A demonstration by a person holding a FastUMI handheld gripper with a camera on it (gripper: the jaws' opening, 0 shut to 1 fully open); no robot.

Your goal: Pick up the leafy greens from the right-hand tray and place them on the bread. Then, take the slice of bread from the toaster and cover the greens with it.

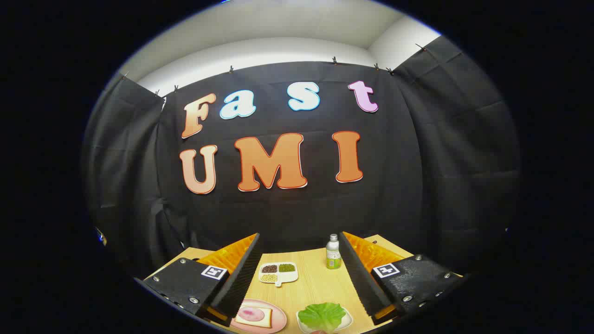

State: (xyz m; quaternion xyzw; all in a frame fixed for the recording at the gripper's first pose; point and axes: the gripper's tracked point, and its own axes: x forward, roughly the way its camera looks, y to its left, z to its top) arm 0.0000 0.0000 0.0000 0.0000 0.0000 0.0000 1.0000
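Item: leafy greens (322, 315). One ruffled green bunch, lying in a small white tray (345, 321) on the wooden table (315, 285). Position: low between the two fingers, nearer the right-hand one, touched by neither.

Item: slice of bread (253, 316). Pale square slice with a pink round of meat on top, resting on a pink plate (277, 319). Position: beside the tray of greens, just by the tip of the left-hand finger and partly hidden behind it.

Item: gripper (300, 273). Fingers stood wide apart, nothing held between them. Each finger carried a ribbed inner face and a square black-and-white marker on its block.

Item: divided dish (278, 272). White, three compartments: dark brown beans, green beans and pale yellow beans. Position: farther along the table than the plate, between the fingers, close to the left-hand one.

Item: small bottle (333, 252). Clear, pale cap, green-and-white label, standing upright. Position: near the table's far edge, just beside the right-hand finger.

Item: black cloth wall (441, 176). Hung behind the table, clipped along its top edge below a white wall.
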